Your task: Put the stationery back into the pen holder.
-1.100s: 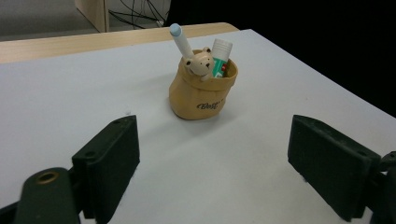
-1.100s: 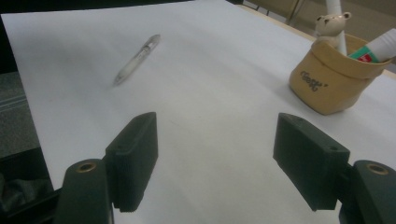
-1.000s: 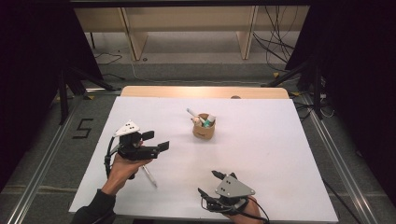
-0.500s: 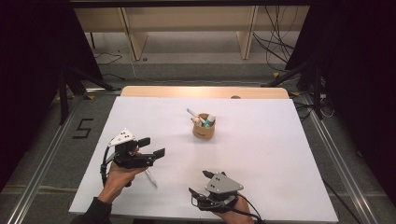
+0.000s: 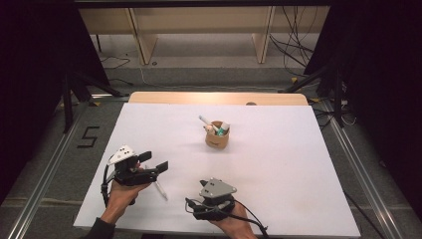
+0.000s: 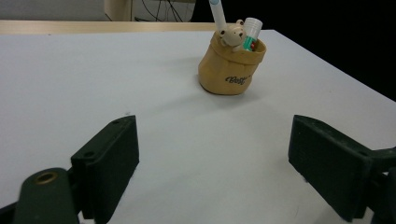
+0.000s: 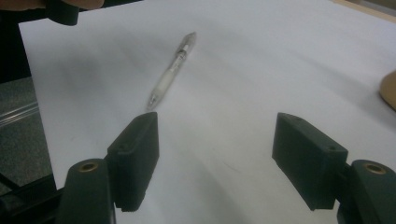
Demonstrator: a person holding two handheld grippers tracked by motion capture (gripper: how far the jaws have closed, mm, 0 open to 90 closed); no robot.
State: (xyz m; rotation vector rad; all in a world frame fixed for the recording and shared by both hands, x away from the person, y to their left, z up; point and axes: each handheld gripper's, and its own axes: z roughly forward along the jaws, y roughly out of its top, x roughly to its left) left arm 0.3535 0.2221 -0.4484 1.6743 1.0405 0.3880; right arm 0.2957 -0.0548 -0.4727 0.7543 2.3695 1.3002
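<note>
Looking down, the high view shows the pen (image 5: 160, 188) lying flat on the white table (image 5: 298, 164), near-left, just beside the left gripper (image 5: 154, 162) and left of the right gripper (image 5: 195, 209); the cup (image 5: 217, 135) stands well apart, farther off. Both grippers hold nothing.

Left gripper view: fingers (image 6: 109, 163) spread wide, empty, aimed at the cup (image 6: 231, 67).

Right gripper view: fingers (image 7: 135, 156) wide open, empty; the pen (image 7: 172, 70) lies ahead, its long axis running from near to far, tip toward the gripper. Judged risk: closing along that axis, or too high, would skid or roll the pen away.
</note>
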